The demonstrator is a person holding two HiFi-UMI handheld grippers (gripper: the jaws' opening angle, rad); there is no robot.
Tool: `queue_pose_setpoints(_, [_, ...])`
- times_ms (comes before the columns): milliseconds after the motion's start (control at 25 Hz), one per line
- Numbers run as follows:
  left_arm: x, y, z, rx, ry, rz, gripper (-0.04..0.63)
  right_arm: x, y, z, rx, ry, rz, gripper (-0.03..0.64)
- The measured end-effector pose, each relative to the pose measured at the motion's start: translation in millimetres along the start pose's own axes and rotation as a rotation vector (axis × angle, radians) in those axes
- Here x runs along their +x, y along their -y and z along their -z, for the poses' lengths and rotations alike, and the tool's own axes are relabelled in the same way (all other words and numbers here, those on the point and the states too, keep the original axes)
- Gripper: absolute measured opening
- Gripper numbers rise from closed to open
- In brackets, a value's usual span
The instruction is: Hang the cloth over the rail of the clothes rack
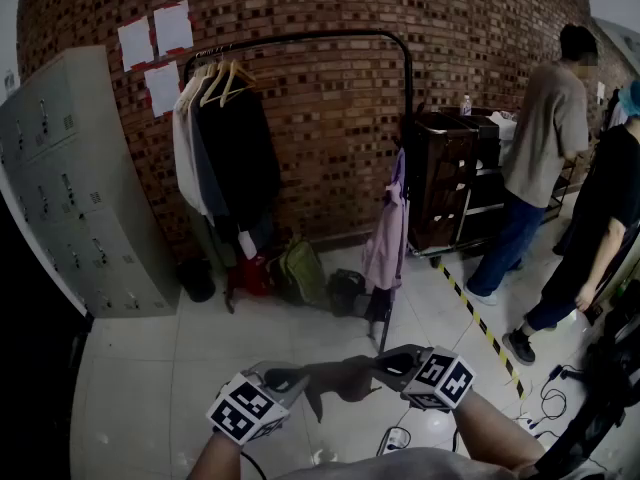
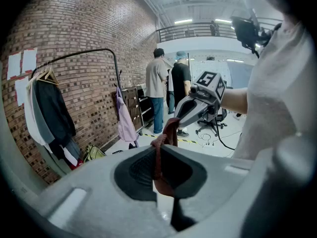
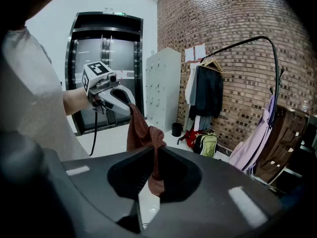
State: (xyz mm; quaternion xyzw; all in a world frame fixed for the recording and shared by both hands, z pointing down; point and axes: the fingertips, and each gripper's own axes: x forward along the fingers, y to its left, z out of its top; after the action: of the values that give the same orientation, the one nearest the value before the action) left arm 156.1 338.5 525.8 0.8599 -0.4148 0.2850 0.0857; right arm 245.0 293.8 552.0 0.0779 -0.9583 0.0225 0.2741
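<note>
Reddish-brown cloth [image 1: 340, 380] hangs low at centre frame between your left gripper [image 1: 283, 379] and right gripper [image 1: 393, 365], each clenched on one end. Upper centre, the clothes rack [image 1: 320, 36] carries jackets [image 1: 225, 138] hiding its left post; bags [image 1: 300, 268] crowd its foot.

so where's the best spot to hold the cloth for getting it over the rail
Probably by its two ends, one from each outer side, as now: the left gripper and right gripper each pinch a bunched end, and the cloth sags between them, leaving its middle free to drape over the rail.
</note>
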Motion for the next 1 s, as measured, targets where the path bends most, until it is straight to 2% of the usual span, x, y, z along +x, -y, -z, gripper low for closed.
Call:
queue_pose_setpoints(280, [15.3,3.6,-1.4,0.022,-0.021,0.005,0.011,-5.4,13.8,6.3,-0.020,-0.006,-0.007,0.023])
queue_pose_setpoints(520, [18.3,-28.7,-5.0,0.028,-0.013,-0.031,0.011,4.4,28.0,-8.3,-0.072,-0.013,-0.005,0.023])
queue_pose_setpoints(800, [34.8,-109.6,5.2,-0.009,0.013,-0.054,0.011,59.1,73.7,-39.3,-0.127,-0.038,-0.014,0.023])
queue_pose_setpoints(1000, [60.6,-203.8,11.5,-0.015,0.011,-0.032,0.011,126.9,137.8,-69.0,-0.120,-0.061,-0.014,0.023])
